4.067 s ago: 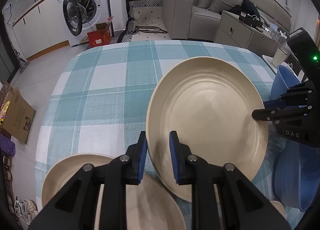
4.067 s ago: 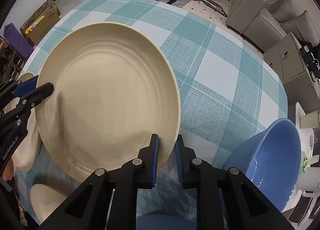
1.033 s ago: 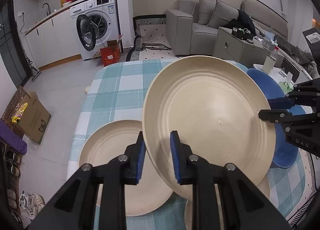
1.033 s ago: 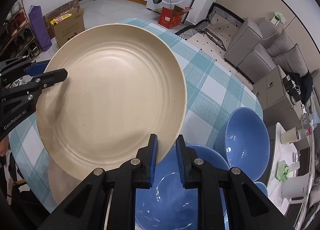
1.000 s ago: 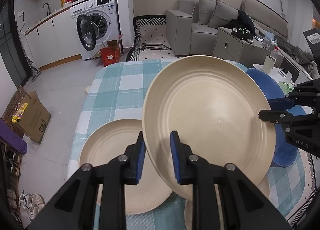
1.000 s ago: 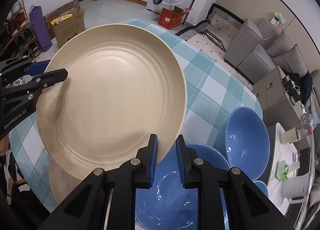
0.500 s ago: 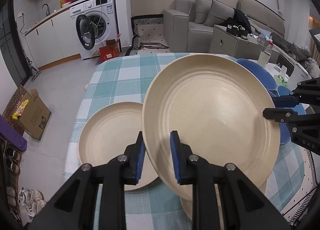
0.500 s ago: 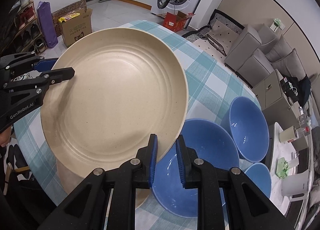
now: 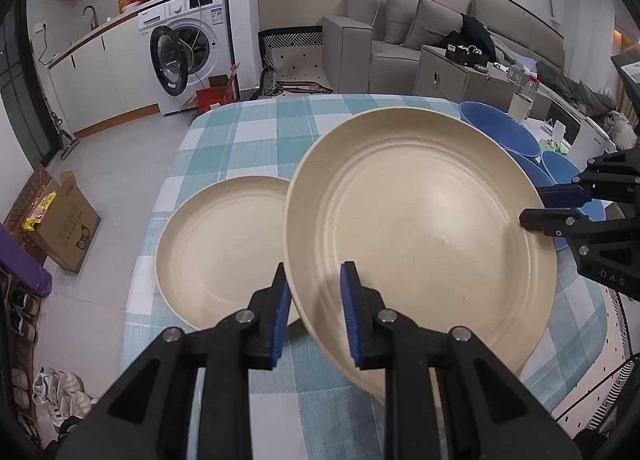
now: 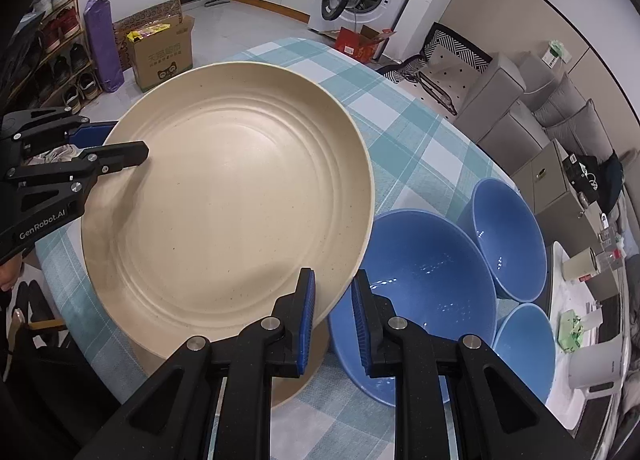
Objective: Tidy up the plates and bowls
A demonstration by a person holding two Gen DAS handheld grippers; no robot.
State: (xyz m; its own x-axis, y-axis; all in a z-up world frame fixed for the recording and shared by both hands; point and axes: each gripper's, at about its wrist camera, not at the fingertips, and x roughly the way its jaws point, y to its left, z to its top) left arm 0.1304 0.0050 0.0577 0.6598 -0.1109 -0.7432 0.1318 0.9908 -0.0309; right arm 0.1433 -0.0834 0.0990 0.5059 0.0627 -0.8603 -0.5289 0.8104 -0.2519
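A large beige plate [image 9: 420, 227] hangs tilted above the checked table [image 9: 256, 139], held from two sides. My left gripper [image 9: 312, 284] is shut on its near rim, one blue pad above the rim and one below. My right gripper [image 9: 532, 205] is shut on the opposite rim. In the right wrist view the same plate [image 10: 228, 199] fills the middle, with my right gripper [image 10: 332, 292] clamped on its edge and my left gripper [image 10: 120, 139] at the far left. A second beige plate [image 9: 224, 244] lies flat on the cloth, left of the held one.
Three blue bowls [image 10: 420, 284] [image 10: 508, 236] [image 10: 524, 348] stand on the table right of the held plate. Another beige plate [image 10: 294, 384] lies under its near edge. A cardboard box [image 9: 68, 223] sits on the floor at the left, and a white kettle [image 10: 596, 364] stands beyond the bowls.
Both grippers have carried the beige plate sideways, away from the blue bowls. The large bowl that was under my right gripper now lies to its right. Both grips are unchanged.
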